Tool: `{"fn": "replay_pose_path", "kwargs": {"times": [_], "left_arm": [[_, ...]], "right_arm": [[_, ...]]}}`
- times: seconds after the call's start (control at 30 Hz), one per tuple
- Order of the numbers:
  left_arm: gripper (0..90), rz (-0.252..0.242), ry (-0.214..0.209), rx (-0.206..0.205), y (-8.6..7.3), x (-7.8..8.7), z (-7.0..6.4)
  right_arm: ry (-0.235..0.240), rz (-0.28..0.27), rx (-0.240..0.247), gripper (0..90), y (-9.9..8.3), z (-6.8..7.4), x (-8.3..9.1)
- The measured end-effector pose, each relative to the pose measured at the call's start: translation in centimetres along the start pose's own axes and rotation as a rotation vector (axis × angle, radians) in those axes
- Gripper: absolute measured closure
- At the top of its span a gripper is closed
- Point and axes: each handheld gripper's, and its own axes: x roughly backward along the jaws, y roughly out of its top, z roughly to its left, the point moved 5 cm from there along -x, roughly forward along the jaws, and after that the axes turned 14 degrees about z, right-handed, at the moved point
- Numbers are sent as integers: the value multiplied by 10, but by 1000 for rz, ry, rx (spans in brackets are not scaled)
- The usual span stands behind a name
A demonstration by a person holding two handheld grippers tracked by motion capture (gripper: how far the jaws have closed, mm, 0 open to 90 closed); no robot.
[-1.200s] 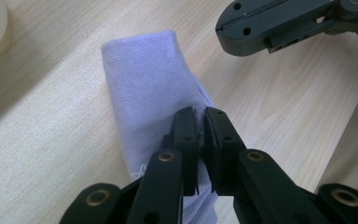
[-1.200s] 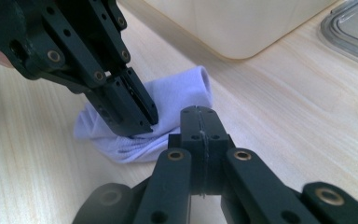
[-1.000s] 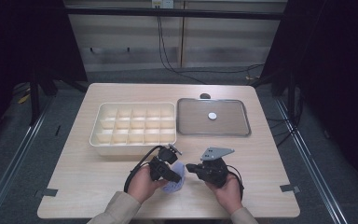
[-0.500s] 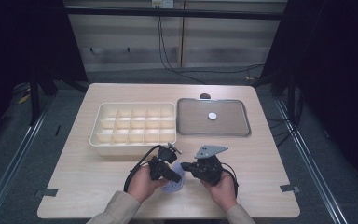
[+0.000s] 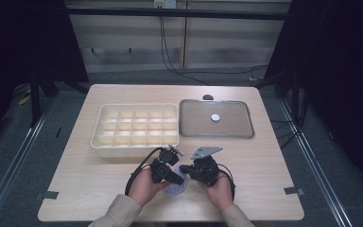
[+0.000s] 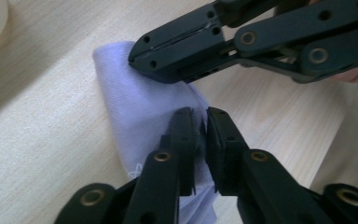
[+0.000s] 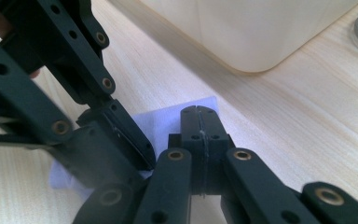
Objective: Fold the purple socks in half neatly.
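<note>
Just in front of the tray [image 5: 134,126], both hand-held grippers clamp the cloth [image 6: 135,107] on the tabletop [image 5: 274,165]: left [image 6: 200,128] and right [image 7: 198,116] jaws are together on it. Lift evenly, keeping tension gentle so neither edge slips.

One pale lavender-white cloth [image 5: 177,186] lies on the wooden table [image 5: 264,165] at its near edge, centre, just near of the cream compartment tray [image 5: 136,130]. It is thin and finely ribbed, with a small mark near one edge. It is partly lifted and curled, not flat. Both grippers pinch it: the left gripper [image 6: 202,123] grips one fold, and the right gripper [image 7: 198,122] clamps another edge.
</note>
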Motion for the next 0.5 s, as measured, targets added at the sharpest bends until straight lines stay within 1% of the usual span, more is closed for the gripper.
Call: {"fn": "replay_pose_path", "kwargs": {"times": [0.13, 0.2, 0.23, 0.27, 0.33, 0.4, 0.43, 0.47, 0.5], "left_arm": [[729, -2, -6, -5, -1, 2, -1], [702, -9, -8, -2, -2, 3, -2], [688, -4, -9, -1, -2, 5, -2], [684, -4, -7, -7, -3, 7, -2], [665, -9, -8, -3, -3, 10, -1], [646, -15, -21, 5, -3, 15, 0], [636, -30, -14, 23, -3, 18, 2], [640, -35, -15, 28, -3, 21, 3], [642, -34, -12, 22, -3, 24, 4]], "right_arm": [[8, -3, -7, 900, -1, -1, -1], [8, -3, -6, 900, -1, -1, -1], [7, -2, -5, 900, -2, 0, -1], [4, -1, 1, 900, -2, 0, 0], [-1, 0, 0, 900, -2, 0, 0], [-6, -2, 2, 900, -2, 0, 0], [-5, -3, 0, 900, -2, 0, 0], [-5, -4, -2, 900, -3, 0, 1], [-8, -3, -2, 900, -3, -1, 1]]}}
